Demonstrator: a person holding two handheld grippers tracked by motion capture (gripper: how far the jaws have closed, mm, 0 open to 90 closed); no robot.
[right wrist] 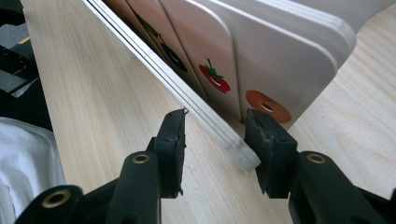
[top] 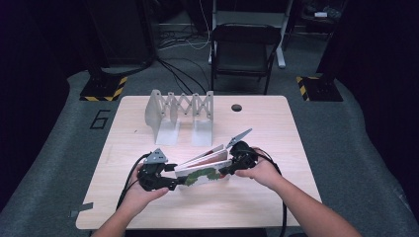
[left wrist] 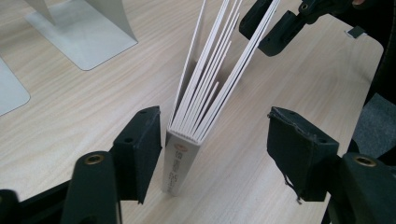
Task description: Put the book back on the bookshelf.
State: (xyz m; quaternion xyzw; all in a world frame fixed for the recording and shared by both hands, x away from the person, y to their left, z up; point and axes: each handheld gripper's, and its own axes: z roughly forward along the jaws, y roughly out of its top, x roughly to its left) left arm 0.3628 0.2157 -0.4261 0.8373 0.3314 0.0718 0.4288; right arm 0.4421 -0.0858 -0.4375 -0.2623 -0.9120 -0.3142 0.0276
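Board book (top: 202, 175) stands near table (top: 296, 207) front edge, pages fanned. Left gripper (left wrist: 215, 154) open around spine; right gripper (right wrist: 215, 140) open astride front pages. Uneven pinch could topple it.

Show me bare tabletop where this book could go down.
Free: right half of the table, between the bookend rack and right edge, and the left strip beside the rack. Crowded: front centre, where both grippers flank the board book, left gripper, right gripper.
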